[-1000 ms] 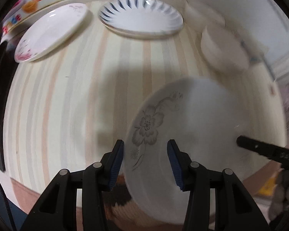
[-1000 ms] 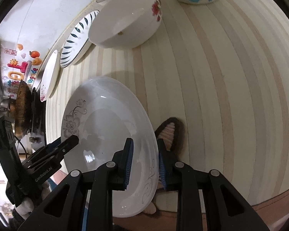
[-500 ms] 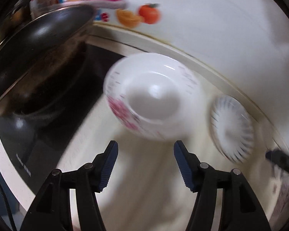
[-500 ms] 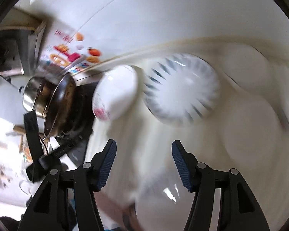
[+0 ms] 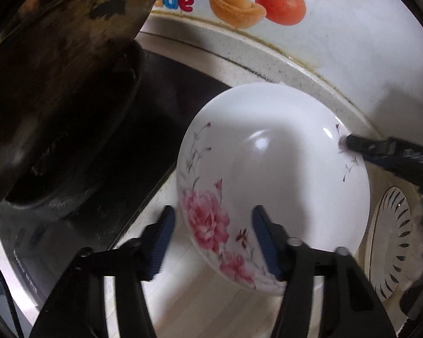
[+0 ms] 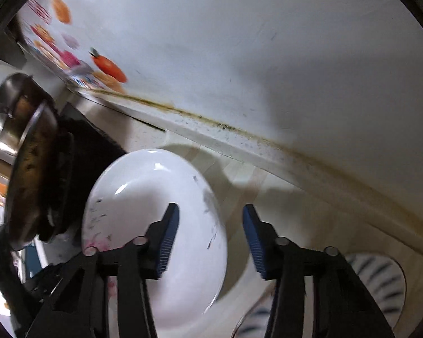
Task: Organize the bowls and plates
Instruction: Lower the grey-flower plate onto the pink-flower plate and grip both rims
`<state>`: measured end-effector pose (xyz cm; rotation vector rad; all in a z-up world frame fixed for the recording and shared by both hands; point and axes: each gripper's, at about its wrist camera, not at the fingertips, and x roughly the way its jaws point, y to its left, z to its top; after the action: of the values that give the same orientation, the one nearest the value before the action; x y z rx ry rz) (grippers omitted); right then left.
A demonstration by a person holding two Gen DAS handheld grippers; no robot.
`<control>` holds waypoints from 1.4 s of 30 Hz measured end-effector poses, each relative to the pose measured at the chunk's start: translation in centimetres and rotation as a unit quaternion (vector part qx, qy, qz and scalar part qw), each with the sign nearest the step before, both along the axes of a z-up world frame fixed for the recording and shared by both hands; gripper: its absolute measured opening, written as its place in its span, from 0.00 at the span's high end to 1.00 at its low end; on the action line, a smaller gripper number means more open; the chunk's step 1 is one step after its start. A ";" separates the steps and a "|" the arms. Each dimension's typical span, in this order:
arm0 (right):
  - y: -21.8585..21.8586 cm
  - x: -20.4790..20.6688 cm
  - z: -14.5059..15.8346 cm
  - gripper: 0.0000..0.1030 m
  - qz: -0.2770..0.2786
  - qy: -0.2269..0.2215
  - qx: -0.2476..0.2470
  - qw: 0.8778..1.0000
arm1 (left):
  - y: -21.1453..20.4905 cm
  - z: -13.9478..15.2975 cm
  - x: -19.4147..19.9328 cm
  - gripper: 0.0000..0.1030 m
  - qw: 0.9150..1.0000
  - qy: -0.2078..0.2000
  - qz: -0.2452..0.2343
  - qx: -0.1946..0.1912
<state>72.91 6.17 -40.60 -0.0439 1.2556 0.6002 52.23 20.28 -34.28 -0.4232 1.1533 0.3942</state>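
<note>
My left tool (image 5: 211,235) has its two blue-padded fingers spread apart, straddling the near rim of the pink-flowered plate (image 5: 273,186) without clamping it; one pad sits off the plate's left edge and the other lies over its white inner surface. Going from the left side of this view, a dark, scorched wok (image 5: 59,64) fills the upper left, sitting on a black stove top (image 5: 160,129). The plate comes next, near the back edge of the striped bench (image 5: 211,304), just beside the stove, with its big pink bloom toward me and thin sprigs around the rim. On the wall behind it hang bright stickers, an orange fruit (image 5: 280,1) among them. At the plate's far right rim I see the tip of my right tool (image 5: 352,143) touching or very nearly touching it; the blur there keeps me from being sure. Further right, a plate with dark radiating stripes (image 5: 392,242) lies on the bench just beside the flowered one.

From the right wrist view, the wok (image 6: 31,174) is again at the left, then the flowered plate (image 6: 143,214), tilted in this view, with a shadow under its right edge. My right tool (image 6: 211,239) is also open, fingers well apart: the left pad overlaps the plate's right side, and the right pad is over bare bench (image 6: 296,214). At the lower right the striped plate (image 6: 380,278) shows partly behind the tool's arm.
</note>
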 end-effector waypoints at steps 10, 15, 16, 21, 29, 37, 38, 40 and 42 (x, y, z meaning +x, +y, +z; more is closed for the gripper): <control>0.0 -0.1 -1.7 0.81 -0.006 -0.002 0.017 1.000 | 0.4 0.1 -0.5 0.69 1.000 -0.016 0.019 0.001; -1.5 -1.1 -0.6 0.81 -0.013 -0.005 0.020 1.000 | -1.0 1.1 -1.3 0.69 1.000 -0.025 0.013 -0.002; -1.7 -1.4 -0.3 0.81 -0.012 -0.008 0.019 1.000 | -1.1 1.4 -1.5 0.69 1.000 -0.028 0.013 -0.004; -4.5 -3.7 2.5 0.81 -0.024 -0.017 0.030 0.999 | -2.6 3.6 -2.7 0.69 0.999 -0.046 0.000 -0.018; -11.8 -10.4 8.2 0.81 -0.071 -0.029 0.059 0.995 | -6.6 8.2 -5.6 0.69 0.995 -0.071 -0.057 -0.030; -21.2 -21.1 12.5 0.81 -0.134 -0.042 0.060 0.988 | -13.5 11.4 -11.7 0.69 0.985 -0.073 -0.150 -0.042; -22.5 -22.7 12.7 0.81 -0.142 -0.042 0.059 0.987 | -14.6 11.4 -12.5 0.69 0.983 -0.070 -0.163 -0.044; -24.9 -26.0 12.6 0.81 -0.157 -0.040 0.049 0.986 | -16.1 11.4 -14.1 0.69 0.980 -0.064 -0.182 -0.049; -27.2 -28.7 12.0 0.81 -0.172 -0.034 0.046 0.983 | -17.7 10.7 -15.0 0.69 0.976 -0.053 -0.203 -0.054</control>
<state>44.20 -21.05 -28.57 0.2242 1.1347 0.3524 37.23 2.56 -23.59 -0.2891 1.1267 -0.0475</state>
